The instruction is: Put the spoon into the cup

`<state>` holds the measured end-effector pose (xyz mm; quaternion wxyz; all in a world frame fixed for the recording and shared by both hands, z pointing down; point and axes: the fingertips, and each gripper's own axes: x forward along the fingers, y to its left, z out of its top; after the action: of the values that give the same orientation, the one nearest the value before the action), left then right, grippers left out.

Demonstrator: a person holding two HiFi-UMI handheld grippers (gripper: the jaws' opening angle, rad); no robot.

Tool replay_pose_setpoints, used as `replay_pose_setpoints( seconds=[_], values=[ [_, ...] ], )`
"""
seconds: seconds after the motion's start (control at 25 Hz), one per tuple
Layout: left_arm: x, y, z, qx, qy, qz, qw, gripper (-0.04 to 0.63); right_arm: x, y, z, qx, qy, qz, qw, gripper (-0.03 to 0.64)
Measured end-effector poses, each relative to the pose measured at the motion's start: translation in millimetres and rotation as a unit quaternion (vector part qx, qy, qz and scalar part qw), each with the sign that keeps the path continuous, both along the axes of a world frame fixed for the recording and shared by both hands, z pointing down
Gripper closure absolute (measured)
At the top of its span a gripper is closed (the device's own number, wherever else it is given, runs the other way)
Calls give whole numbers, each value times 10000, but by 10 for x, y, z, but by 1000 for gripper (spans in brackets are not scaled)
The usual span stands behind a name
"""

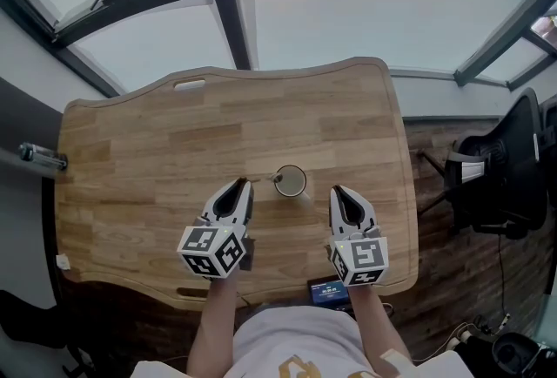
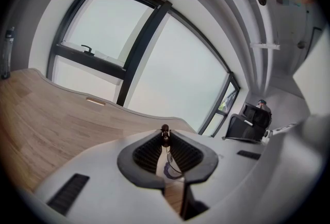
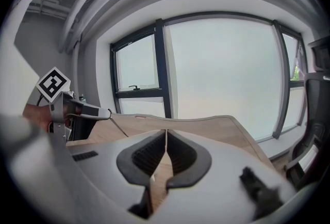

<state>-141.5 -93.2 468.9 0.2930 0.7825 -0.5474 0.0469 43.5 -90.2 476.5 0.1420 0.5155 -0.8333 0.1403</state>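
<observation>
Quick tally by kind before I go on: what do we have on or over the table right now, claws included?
Cup: 1
Spoon: 1, gripped in the left claw
Claws: 2, that one plus the right claw, shut on nothing
Total: 4

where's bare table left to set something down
Bare: the table beyond the cup, and its left end. Crowded: near middle, where the left hand-held gripper holds the spoon at the cup, right hand-held gripper alongside.
</observation>
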Motion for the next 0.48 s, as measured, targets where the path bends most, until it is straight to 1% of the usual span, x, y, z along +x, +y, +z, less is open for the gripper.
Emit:
replay_pose_setpoints(
  seconds=[0.48],
  values=[
    [50,-32,64,-76,22,77,9999,543,-6,-44,41,-42,3,-30,10000,584]
  ],
)
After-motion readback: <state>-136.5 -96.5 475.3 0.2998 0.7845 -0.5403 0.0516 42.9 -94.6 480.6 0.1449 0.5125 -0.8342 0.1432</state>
